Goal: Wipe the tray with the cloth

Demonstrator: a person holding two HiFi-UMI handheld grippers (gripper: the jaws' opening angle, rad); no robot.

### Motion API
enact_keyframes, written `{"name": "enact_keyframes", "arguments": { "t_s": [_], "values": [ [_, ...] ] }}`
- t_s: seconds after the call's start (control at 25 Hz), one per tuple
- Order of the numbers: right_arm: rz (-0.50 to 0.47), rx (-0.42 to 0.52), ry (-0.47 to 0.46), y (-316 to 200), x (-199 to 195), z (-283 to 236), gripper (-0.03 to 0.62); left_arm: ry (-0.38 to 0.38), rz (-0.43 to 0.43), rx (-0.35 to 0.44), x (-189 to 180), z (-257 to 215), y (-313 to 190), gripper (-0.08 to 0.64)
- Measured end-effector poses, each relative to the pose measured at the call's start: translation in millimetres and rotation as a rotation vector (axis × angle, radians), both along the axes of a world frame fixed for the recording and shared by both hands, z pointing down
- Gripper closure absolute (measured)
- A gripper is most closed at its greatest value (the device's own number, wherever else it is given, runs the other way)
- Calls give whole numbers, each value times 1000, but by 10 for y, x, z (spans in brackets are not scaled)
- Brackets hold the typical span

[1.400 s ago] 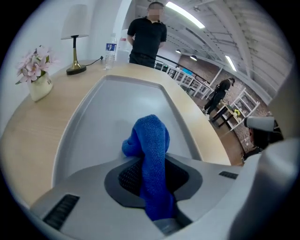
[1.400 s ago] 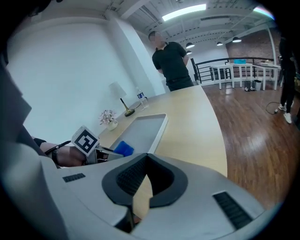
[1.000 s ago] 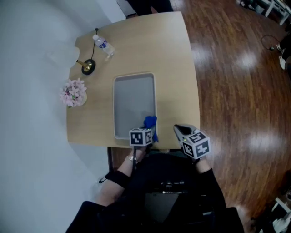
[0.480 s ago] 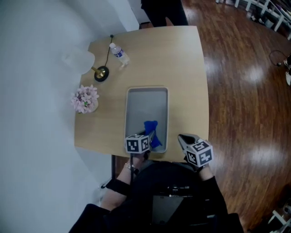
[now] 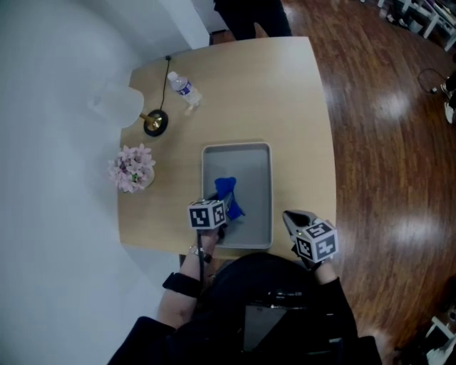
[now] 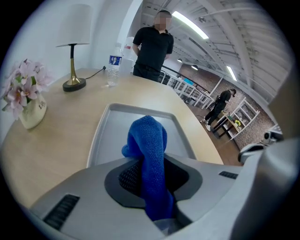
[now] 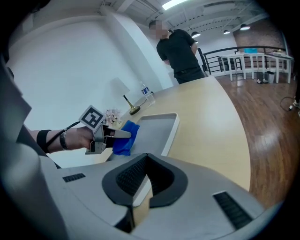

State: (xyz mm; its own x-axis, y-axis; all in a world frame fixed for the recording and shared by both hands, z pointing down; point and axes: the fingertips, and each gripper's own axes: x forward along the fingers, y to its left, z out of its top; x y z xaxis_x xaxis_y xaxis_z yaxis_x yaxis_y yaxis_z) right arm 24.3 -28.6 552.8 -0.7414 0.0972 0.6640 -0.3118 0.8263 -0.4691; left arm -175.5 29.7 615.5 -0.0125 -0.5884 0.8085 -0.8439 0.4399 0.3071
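A grey metal tray [image 5: 258, 187] lies on the wooden table, near its front edge. My left gripper [image 5: 221, 207] is shut on a blue cloth [image 5: 228, 194], which hangs over the tray's left half. In the left gripper view the cloth [image 6: 147, 140] stands up between the jaws, with the tray [image 6: 115, 126] beneath it. My right gripper [image 5: 291, 218] hovers past the tray's near right corner, shut, with nothing in it. The right gripper view shows the tray [image 7: 157, 126], the cloth [image 7: 124, 142] and the left gripper [image 7: 123, 134] ahead to the left.
A lamp [image 5: 152, 122], a water bottle [image 5: 185, 89] and a vase of pink flowers [image 5: 131, 170] stand along the table's left side. A person in black [image 5: 251, 14] stands at the far edge. Wooden floor [image 5: 385, 157] lies to the right.
My left gripper has carried the cloth from the tray's near right corner leftward and farther in over the tray. The right gripper has stayed beside the near right corner.
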Motion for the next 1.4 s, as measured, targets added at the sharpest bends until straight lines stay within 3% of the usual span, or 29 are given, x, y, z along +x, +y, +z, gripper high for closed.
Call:
{"name": "enact_keyframes", "arguments": {
  "t_s": [0.28, 0.48, 0.92, 1.4],
  "values": [
    [22, 13, 60, -6, -57, 3, 586, -138, 54, -27, -1070, 67, -640, 462],
    [65, 14, 112, 18, 65, 27, 586, -130, 70, -60, -1382, 280, -813, 462],
    [58, 29, 113, 144, 22, -37, 586, -63, 50, -32, -1242, 316, -678, 462],
    [-3, 53, 53, 272, -14, -119, 586, -15, 43, -57, -367, 382, 508, 462]
  ]
}}
